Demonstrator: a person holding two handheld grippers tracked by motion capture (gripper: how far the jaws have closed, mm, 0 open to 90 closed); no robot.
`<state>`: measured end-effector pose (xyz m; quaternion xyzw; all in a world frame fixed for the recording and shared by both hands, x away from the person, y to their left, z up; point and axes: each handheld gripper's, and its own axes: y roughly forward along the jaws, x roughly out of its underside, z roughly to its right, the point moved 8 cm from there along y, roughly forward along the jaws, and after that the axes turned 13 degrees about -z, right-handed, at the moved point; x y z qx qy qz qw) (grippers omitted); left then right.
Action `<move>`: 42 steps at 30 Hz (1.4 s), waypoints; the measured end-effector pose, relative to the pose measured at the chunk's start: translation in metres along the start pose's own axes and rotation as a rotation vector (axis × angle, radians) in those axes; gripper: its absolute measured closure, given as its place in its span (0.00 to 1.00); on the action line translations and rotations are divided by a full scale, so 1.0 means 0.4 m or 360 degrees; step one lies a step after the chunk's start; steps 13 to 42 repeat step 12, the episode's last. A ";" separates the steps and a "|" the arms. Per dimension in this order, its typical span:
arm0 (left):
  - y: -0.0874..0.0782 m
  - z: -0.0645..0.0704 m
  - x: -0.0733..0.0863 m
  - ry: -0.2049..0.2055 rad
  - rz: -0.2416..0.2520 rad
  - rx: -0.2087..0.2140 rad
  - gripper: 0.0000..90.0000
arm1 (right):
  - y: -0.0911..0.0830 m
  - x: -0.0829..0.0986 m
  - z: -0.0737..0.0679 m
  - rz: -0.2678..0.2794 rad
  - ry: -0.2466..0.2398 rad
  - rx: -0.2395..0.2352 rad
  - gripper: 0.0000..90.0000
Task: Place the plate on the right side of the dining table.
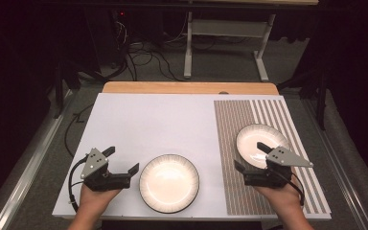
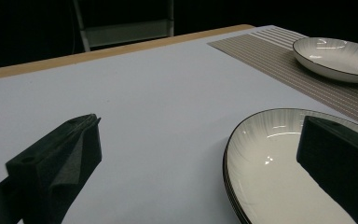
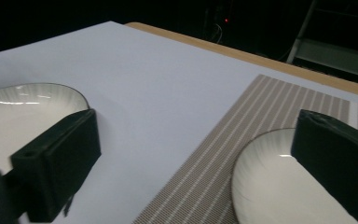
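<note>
Two white plates with dark rims lie on the table. One plate (image 1: 169, 183) rests on the white board (image 1: 148, 124) near the front edge. The other plate (image 1: 258, 138) sits on a striped placemat (image 1: 235, 120) at the right. My left gripper (image 1: 123, 159) is open just left of the near plate, holding nothing. In the left gripper view the left gripper (image 2: 200, 154) has its right jaw over that plate's rim (image 2: 270, 177). My right gripper (image 1: 249, 155) is open at the mat plate's near-left edge. In the right gripper view its right jaw hangs over that plate (image 3: 270, 186).
The placemat (image 2: 279, 60) covers the right third of the board. A wooden table edge (image 1: 187, 87) runs along the back. Beyond it are a desk frame (image 1: 220, 43) and cables on the floor. The other plate (image 3: 23, 112) shows behind the right gripper's left jaw.
</note>
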<state>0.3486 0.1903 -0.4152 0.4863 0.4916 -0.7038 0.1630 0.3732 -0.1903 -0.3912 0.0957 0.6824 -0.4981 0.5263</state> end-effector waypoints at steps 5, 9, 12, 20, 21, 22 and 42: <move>-0.002 0.015 -0.001 0.0022 0.0011 0.0016 0.00 | 0.004 0.005 -0.047 0.0023 -0.0057 -0.0031 0.00; -0.007 0.025 -0.006 0.0033 0.0032 0.0022 0.00 | 0.010 0.010 -0.053 0.0013 -0.0074 -0.0038 0.00; -0.010 0.026 -0.007 0.0036 0.0037 0.0018 0.00 | 0.012 0.014 -0.048 0.0016 -0.0079 -0.0039 0.00; -0.010 0.026 -0.007 0.0036 0.0037 0.0018 0.00 | 0.012 0.014 -0.048 0.0016 -0.0079 -0.0039 0.00; -0.010 0.026 -0.007 0.0036 0.0037 0.0018 0.00 | 0.012 0.014 -0.048 0.0016 -0.0079 -0.0039 0.00; -0.010 0.026 -0.007 0.0036 0.0037 0.0018 0.00 | 0.012 0.014 -0.048 0.0016 -0.0079 -0.0039 0.00; -0.010 0.026 -0.007 0.0036 0.0037 0.0018 0.00 | 0.012 0.014 -0.048 0.0016 -0.0079 -0.0039 0.00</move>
